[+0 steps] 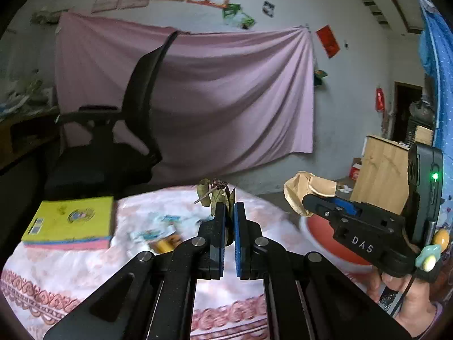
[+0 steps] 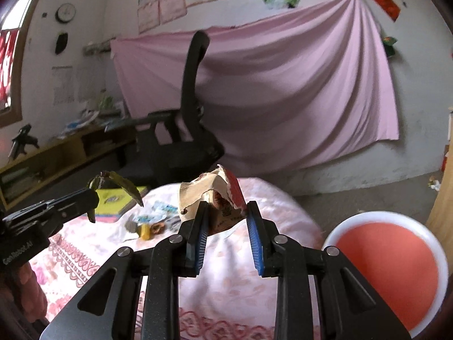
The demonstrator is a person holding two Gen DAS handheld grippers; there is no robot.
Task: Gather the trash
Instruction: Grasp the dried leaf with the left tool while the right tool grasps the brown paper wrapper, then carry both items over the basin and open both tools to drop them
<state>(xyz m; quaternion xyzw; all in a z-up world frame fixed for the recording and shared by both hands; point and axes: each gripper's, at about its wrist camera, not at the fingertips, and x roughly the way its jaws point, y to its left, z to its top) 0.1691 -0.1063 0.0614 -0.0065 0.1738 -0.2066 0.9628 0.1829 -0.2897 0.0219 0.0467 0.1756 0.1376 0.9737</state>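
My left gripper has its blue pads nearly pressed together, pinching a sprig of dry leaves that sticks up above the tips; from the right wrist view the same sprig hangs off the end of that gripper, raised over the table. My right gripper has its jaws partly closed on a torn piece of cardboard, brown with a red edge, the pads bearing on both its sides and holding it lifted off the table; in the left view the cardboard projects from that gripper above a red bowl with a white rim. The bowl sits off the table's right edge. The table wears a pink floral cloth. More trash, wrappers and a yellow scrap, lies near the table's middle, blurred. A yellow book rests at the table's left edge. A black chair stands beyond the far edge, before a pink sheet hung on the wall.
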